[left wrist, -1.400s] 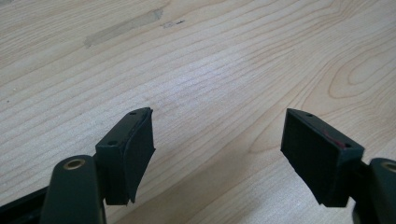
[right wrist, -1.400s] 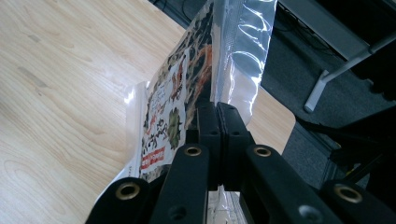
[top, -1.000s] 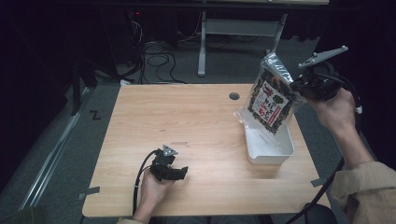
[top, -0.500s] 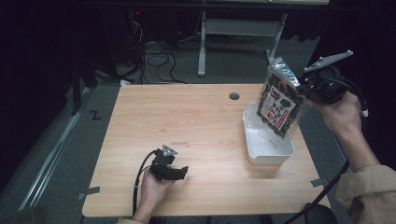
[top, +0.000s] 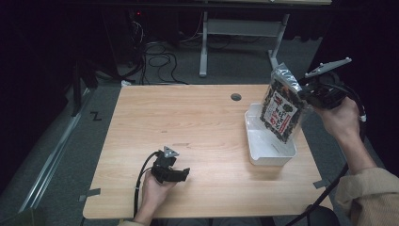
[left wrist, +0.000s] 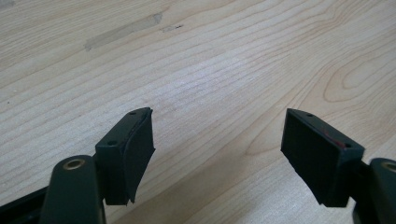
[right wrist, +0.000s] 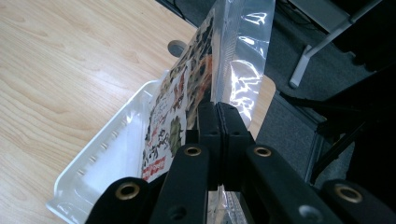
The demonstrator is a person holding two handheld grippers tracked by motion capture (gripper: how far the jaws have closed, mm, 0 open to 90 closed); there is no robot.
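Aloft, snack bag (top: 282,109) pinched in right tongs (top: 306,94) over tray (top: 270,151).

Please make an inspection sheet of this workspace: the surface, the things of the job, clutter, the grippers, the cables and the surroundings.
Surface: light wooden table with a round cable hole near its far edge; faint smudge marks in the left gripper view.
Job's things: printed snack bag, held tilted above the white tray; the tray sits at the table's right side.
Clutter: nothing seen on the table.
Grippers: right gripper shut on the bag's clear edge; left gripper open, low over bare wood at the near edge.
Cables: one black cable trails from the left gripper; loose cables on the floor behind.
Surroundings: dark room, grey carpet, metal desk frame behind.
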